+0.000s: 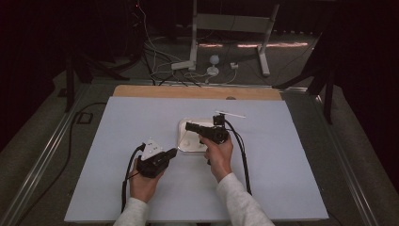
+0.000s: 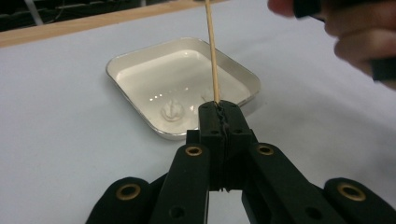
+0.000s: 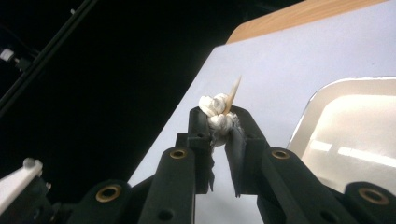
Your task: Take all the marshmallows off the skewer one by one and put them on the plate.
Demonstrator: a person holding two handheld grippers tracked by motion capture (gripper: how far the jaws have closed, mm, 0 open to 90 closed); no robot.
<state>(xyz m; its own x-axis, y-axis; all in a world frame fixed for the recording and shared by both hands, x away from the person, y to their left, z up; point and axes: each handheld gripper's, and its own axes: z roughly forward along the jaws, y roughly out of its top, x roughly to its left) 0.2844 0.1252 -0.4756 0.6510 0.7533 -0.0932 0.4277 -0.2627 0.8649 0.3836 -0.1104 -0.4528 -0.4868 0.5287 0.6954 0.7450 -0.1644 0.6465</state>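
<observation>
Left claw (image 2: 219, 119) closed tight on a thin wooden skewer (image 2: 212, 51), gripped at its near end so the shaft rises free toward the far side, steadied above the worktop (image 1: 117, 141). Right claw (image 3: 219, 123) closed, though not fully, on a small white lump (image 3: 215, 112) with the skewer's sharp tip (image 3: 233, 93) poking through it: apparently threading, one claw bracing the stick while the other presses the piece on. Both held just over a shallow white dish (image 2: 135, 63), near the middle of the worktop, probably so that dropped pieces land inside. Lump soft, creased and slightly crumbly, pale against the black jaws. Second similar white piece (image 2: 172, 111) resting on the dish floor, apart from the skewer.
</observation>
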